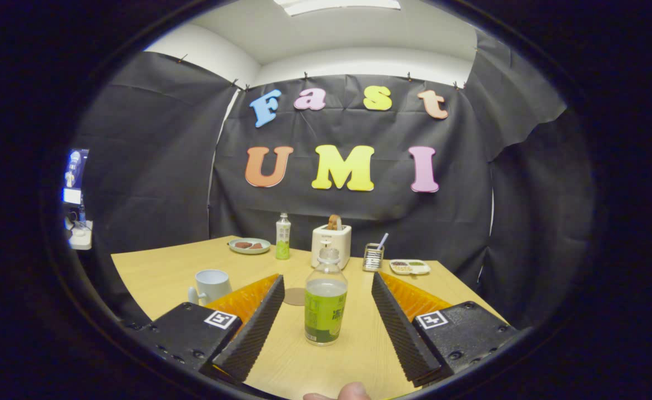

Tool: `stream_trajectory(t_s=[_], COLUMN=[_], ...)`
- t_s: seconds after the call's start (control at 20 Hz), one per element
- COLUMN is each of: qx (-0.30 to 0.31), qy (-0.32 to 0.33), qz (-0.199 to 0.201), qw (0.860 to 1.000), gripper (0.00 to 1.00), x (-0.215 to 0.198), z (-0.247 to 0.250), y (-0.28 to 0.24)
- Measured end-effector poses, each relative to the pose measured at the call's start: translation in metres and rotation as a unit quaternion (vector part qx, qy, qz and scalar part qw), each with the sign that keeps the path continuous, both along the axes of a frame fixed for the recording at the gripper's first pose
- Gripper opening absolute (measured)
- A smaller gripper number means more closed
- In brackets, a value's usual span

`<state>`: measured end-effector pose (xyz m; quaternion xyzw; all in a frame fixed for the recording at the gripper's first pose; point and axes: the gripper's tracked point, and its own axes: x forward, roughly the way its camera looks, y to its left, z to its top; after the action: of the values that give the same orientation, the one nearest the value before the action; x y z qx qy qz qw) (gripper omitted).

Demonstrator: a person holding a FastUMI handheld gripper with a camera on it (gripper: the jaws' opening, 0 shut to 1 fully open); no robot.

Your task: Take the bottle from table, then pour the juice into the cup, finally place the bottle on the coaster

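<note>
Clear plastic bottle with a green label (326,303) stands upright on the wooden bench (159,272). It sits between your gripper (326,316), whose jaws are apart, touching neither.

Gripper (327,289): two wedge-shaped fingers (251,333) with ribbed, saw-toothed inner faces, set wide apart. Each sits on a black block carrying a square white fiducial tag (220,319) and small screws. Below them, probably a bare fingertip (352,391), partly cut off.
</note>
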<state>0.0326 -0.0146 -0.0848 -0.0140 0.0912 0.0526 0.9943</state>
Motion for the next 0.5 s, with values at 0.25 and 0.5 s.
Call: stream_trajectory(t_s=[0.25, 0.5], qx=[-0.009, 0.001], qy=[0.044, 0.096], qz=[-0.009, -0.032], qw=[0.999, 0.995], gripper=[1.0, 1.0], x=[0.02, 0.046], z=[-0.043, -0.084], y=[0.0, 0.001])
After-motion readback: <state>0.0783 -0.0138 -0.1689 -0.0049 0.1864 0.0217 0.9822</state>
